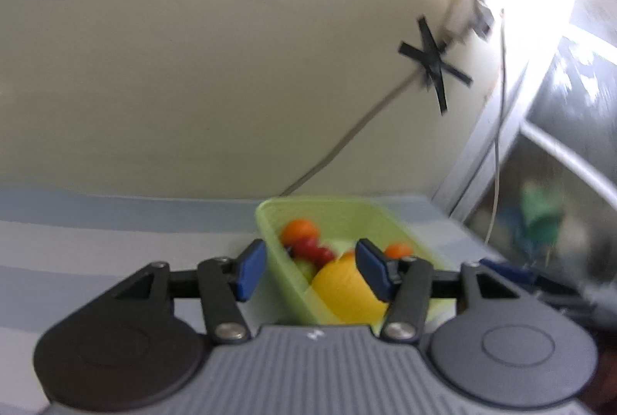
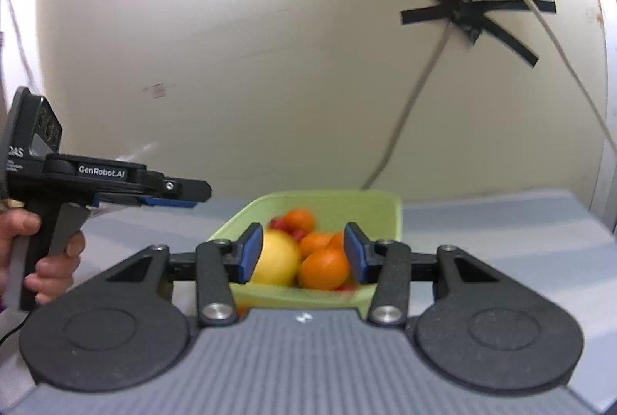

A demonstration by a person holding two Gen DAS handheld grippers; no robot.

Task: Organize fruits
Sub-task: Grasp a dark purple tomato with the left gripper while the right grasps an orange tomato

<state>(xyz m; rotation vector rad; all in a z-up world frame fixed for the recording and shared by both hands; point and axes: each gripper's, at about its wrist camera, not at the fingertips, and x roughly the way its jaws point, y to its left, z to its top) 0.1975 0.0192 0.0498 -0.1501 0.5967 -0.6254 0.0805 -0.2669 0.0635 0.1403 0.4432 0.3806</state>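
I note: basket translucent green plastic; fruits smooth, slightly glossy; right tool matt black, blue rubbery pads.

The green basket is smeared with blur, its near end hidden behind the left gripper; small red fruits inside are too blurred to name.

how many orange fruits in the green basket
3 show in the right wrist view: one at the back, one mid-pile, one in front beside the yellow fruit. The pile may hide others.
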